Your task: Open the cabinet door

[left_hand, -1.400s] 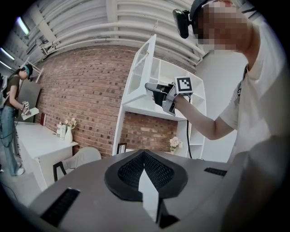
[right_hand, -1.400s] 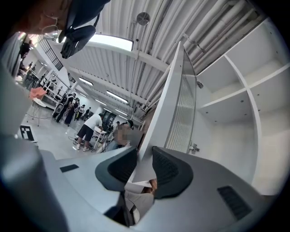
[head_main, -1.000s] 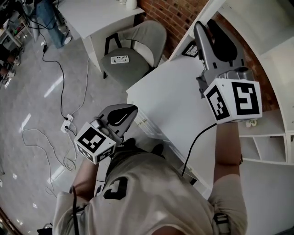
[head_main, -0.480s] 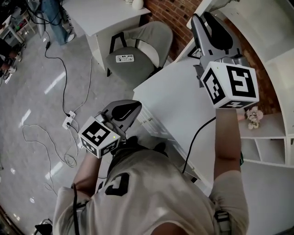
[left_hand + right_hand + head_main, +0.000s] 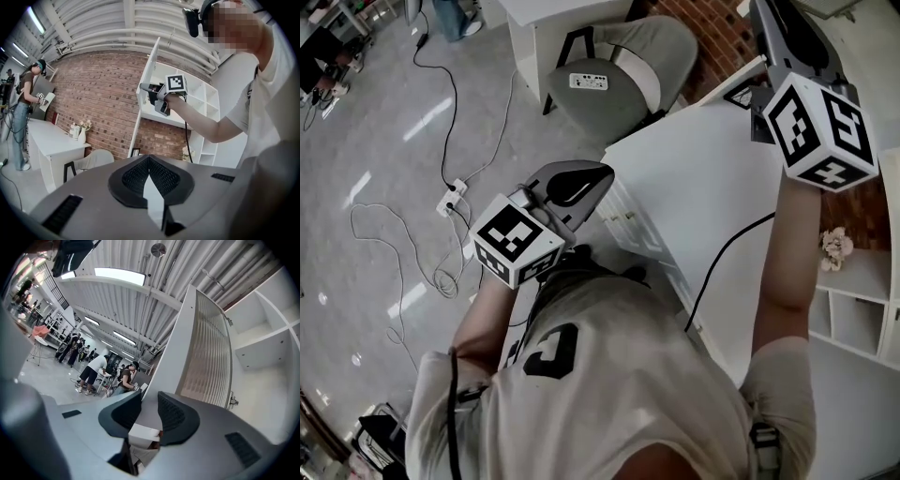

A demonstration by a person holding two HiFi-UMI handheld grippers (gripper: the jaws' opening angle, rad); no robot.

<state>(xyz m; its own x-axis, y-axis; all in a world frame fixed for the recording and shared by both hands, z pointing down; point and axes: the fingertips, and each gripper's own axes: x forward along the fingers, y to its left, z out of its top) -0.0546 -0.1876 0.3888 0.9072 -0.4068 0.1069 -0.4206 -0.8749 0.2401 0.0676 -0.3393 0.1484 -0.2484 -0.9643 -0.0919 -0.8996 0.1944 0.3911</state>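
The step in hand appears to be the swinging itself. The right gripper (image 5: pixel 149 404) pinches the free edge of the cabinet door (image 5: pixel 176 352), which already stands well away from the cabinet (image 5: pixel 267 341) at its right and is joined to it by small metal hinges (image 5: pixel 229 401). The next move, I judge, calls for a pull along an arc around those hinges with a firm pinch, because the smooth painted edge could slip.

The door is a flat white frame with a ribbed, half-clear panel (image 5: pixel 211 352) inside it; the shelves (image 5: pixel 262 338) are plain white boards. The left gripper (image 5: pixel 149 161) is low and near the person's body, with its dark, finely textured pads (image 5: pixel 133 176) pressed together on nothing.
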